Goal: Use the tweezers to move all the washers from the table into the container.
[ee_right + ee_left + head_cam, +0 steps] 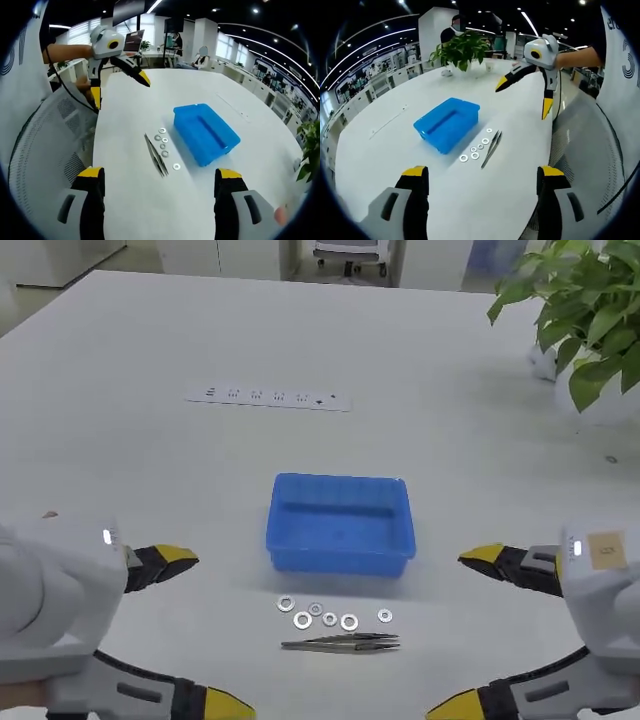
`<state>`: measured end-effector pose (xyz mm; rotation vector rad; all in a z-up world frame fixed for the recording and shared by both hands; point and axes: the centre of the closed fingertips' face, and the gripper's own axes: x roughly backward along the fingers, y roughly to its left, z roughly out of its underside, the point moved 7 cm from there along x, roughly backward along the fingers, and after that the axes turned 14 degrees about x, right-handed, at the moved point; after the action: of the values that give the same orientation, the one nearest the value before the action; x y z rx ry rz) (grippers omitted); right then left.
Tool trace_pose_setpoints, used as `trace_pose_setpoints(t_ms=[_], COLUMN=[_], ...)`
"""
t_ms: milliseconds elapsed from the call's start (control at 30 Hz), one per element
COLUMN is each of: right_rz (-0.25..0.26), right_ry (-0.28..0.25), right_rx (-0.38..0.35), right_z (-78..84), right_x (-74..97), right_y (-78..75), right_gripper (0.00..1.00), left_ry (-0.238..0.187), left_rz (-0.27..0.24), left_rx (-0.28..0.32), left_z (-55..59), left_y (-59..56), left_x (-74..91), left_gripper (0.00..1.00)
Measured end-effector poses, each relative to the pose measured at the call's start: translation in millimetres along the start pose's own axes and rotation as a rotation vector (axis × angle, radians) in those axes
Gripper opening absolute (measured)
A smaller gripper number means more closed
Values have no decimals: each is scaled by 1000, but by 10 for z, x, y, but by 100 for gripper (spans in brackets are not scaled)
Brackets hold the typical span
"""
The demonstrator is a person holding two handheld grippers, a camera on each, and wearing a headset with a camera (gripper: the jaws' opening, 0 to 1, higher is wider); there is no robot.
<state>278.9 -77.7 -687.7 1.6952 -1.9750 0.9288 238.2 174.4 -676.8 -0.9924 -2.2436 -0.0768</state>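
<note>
Left gripper (pixel 212 632) and right gripper (pixel 450 634): jaws spread wide, nothing held, one on each side of the work. Between them, tweezers (pixel 340 643) lie flat on the white table (pixel 200 470). Six washers (pixel 330 617) sit just beyond the tweezers, then the blue plastic bin (pixel 340 523).

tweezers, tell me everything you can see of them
The tweezers are slim, grey and metallic-looking, two thin arms tapering to a point at one end. They lie flat on the white table, nothing gripping them, beside the row of washers, on the side away from the blue container.
</note>
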Motion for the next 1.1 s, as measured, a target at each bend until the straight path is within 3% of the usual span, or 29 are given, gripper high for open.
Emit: trace_pose_setpoints(t_ms=[33, 67, 200, 367, 433, 500, 567, 700, 800, 867, 933, 1100], right_rz=[-2, -4, -28, -55, -48, -49, -56, -76, -101, -111, -119, -170], right_ry=[0, 1, 7, -2, 18, 33, 32, 35, 88, 102, 101, 113], right_rx=[-1, -2, 17, 43, 60, 71, 74, 82, 96, 113, 114, 107], right_z=[9, 17, 32, 9, 10, 13, -1, -1, 49, 60, 49, 18], right_x=[-21, -40, -147, -291, -360, -425, -474, -595, -682, -733, -771, -864], right_y=[1, 2, 9, 2, -15, -26, -31, -12, -18, -36, -60, -64], right_gripper=[91, 90, 84, 78, 77, 74, 66, 59, 52, 44, 39, 31], left_ry=[-42, -47, -35, 0, -19, -36, -23, 27, 18, 40, 69, 83], left_rz=[-5, -13, -31, -6, 30, 22, 23, 66, 99, 105, 112, 144], left_rx=[57, 92, 65, 34, 89, 95, 96, 81, 118, 119, 111, 110], left_z=[-18, -14, 13, 67, 65, 58, 77, 148, 176, 218, 252, 291], left_y=[28, 52, 119, 98, 59, 81, 75, 36, 46, 70, 70, 26], left_x=[-21, -31, -110, -238, -305, -350, -410, -522, -611, -674, -719, -758], left_gripper=[94, 94, 90, 84, 84, 80, 77, 73, 69, 63, 59, 54])
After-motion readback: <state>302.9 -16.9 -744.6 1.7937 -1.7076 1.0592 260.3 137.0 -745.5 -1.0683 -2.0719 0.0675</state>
